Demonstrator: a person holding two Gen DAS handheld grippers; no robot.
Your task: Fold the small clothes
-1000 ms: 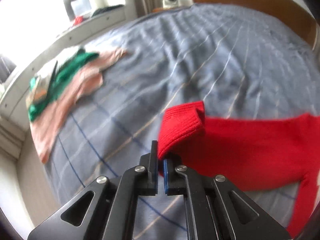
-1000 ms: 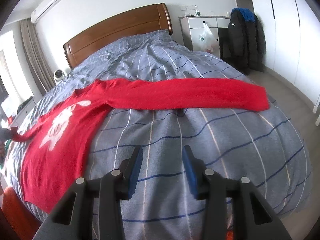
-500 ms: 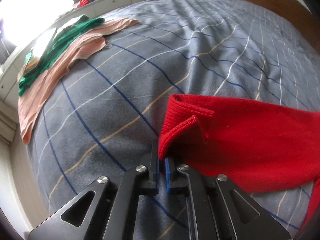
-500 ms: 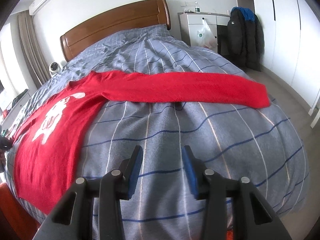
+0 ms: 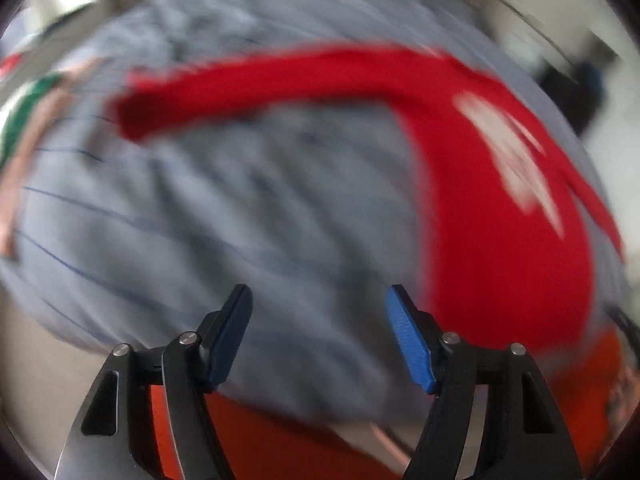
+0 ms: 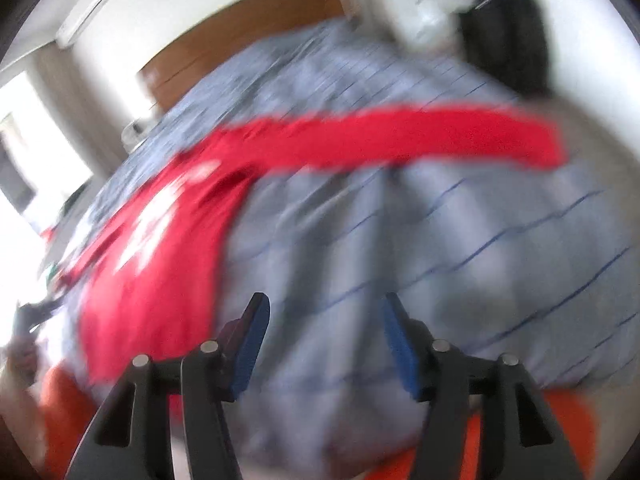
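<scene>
Two grippers hang over a bed, and both pictures are smeared with blur. The left gripper has its blue fingers wide apart with nothing between them; they have just been opening. The right gripper also has its fingers apart with nothing between them, and they have just been opening too.

The red sweater lies flat on the bed, beyond the fingers in both views. From the left gripper, its body sits past the right finger and off to that side, and one long sleeve stretches across, far ahead of the fingers, with its end pointing left. From the right gripper, the body sits past the left finger, and the other sleeve runs across ahead of the fingers, with its end pointing right. So the sweater is spread out long, sleeve to sleeve.

Only the left view shows a pink and green pile of clothes far off to the left. Only the right view shows the brown wooden headboard and a dark coat hanging far beyond the fingers.

The sweater looks soft, with a white shape on its front. The bed cover is grey-blue cloth with thin dark lines.
</scene>
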